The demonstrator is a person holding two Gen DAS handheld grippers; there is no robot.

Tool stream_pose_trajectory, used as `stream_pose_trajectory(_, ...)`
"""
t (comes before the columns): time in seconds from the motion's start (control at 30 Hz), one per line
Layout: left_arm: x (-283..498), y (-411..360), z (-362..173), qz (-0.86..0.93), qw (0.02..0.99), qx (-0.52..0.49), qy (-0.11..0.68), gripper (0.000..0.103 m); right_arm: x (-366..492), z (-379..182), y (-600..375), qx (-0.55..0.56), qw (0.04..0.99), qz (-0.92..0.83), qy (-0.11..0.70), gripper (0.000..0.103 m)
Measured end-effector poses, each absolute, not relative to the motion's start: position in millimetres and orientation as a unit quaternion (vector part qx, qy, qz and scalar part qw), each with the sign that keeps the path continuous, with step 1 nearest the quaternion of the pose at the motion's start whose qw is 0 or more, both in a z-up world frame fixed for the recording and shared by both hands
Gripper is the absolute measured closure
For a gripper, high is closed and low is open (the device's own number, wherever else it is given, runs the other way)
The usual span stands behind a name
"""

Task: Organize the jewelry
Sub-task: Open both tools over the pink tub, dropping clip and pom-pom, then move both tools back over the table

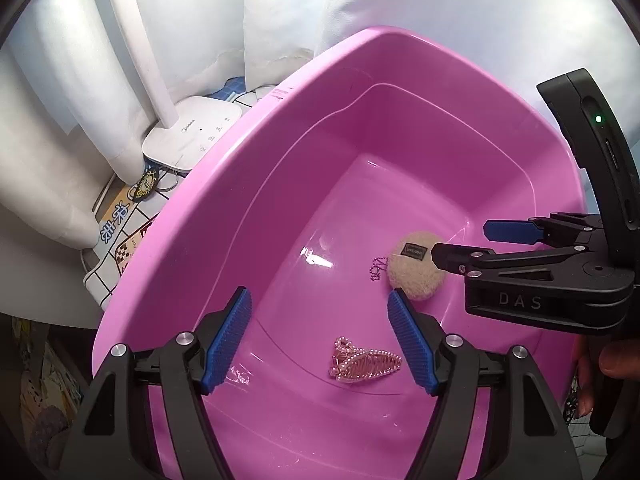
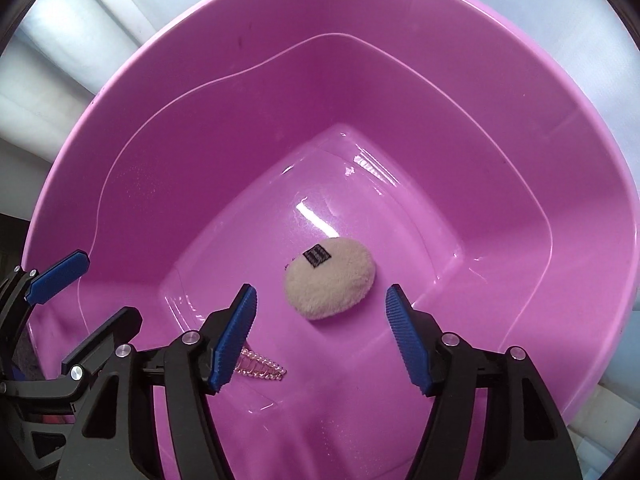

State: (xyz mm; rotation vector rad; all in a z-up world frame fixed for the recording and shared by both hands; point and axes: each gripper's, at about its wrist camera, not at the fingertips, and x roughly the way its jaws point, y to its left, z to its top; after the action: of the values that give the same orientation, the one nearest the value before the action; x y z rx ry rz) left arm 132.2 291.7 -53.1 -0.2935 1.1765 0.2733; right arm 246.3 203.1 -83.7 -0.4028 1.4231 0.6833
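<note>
So both views look down into a pink tub [image 1: 280, 128]; three things lie on its floor. The clip [image 1: 365, 365], a rose-gold claw type with little pearls, sits low centre in the left view, lying flat with its long axis running left-right across the frame; the bow-ish end is at the left and the narrow toothed tip points right. In the right view only its toothed tip [image 2: 262, 365] pokes out at lower left, from behind a blue pad, again pointing right.

The puff [image 1: 416, 266], a cream fuzzy oval with a small black tag on top, is right of centre in the left view and dead centre in the right one [image 2: 330, 283]; its long axis tilts from lower left up to upper right there. A thin purple chain [image 1: 377, 268] is bunched up touching the puff's left edge; it's tiny and tangled, so can't say which way it runs.

Left tongs [image 1: 320, 338] are spread wide with nothing between them, above the clip; right tongs [image 2: 320, 338] are also wide apart and empty, just short of the puff.

Upper left of the left view: a white lamp base [image 1: 192, 136] beside the tub on the counter [image 1: 120, 216], which has a patterned cover; white curtains [image 1: 60, 80] behind.
</note>
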Motion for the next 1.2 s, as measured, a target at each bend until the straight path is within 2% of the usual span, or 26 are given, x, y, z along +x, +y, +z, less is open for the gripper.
stream_pose_trajectory(0.07,130.0,292.2,-53.8,0.129,0.812,-0.137,0.552,0.033,245.6,-82.2,203.0,-0.181,0.688,0.304,0.633,0.039)
stream_pose_trajectory(0.23,123.3,292.6,-53.1,0.132,0.813,-0.138,0.550,0.025,243.4,-78.8,201.2,-0.172,0.696,0.305,0.627,0.039)
stream_pose_trajectory(0.47,111.2,291.8,-42.0,0.134,0.823,-0.137,0.534,0.022,234.8,-67.4,195.8,-0.152,0.713,0.308,0.611,0.038)
stream_pose_trajectory(0.53,107.8,290.4,-37.8,0.135,0.828,-0.134,0.528,0.018,231.2,-63.8,193.9,-0.147,0.719,0.308,0.606,0.038)
stream_pose_trajectory(0.73,98.6,285.5,-27.6,0.129,0.837,-0.127,0.517,0.018,219.1,-51.7,191.0,-0.136,0.733,0.307,0.591,0.038)
stream_pose_trajectory(0.87,91.5,282.7,-20.3,0.124,0.842,-0.125,0.509,0.015,212.3,-40.7,187.3,-0.121,0.750,0.307,0.574,0.031)
stream_pose_trajectory(1.07,76.0,279.5,-3.9,0.116,0.856,-0.114,0.490,0.013,203.5,-21.9,180.2,-0.102,0.773,0.303,0.548,0.031)
stream_pose_trajectory(1.2,63.1,276.6,13.7,0.114,0.873,-0.110,0.462,0.009,194.6,-8.4,168.2,-0.069,0.785,0.299,0.538,0.031)
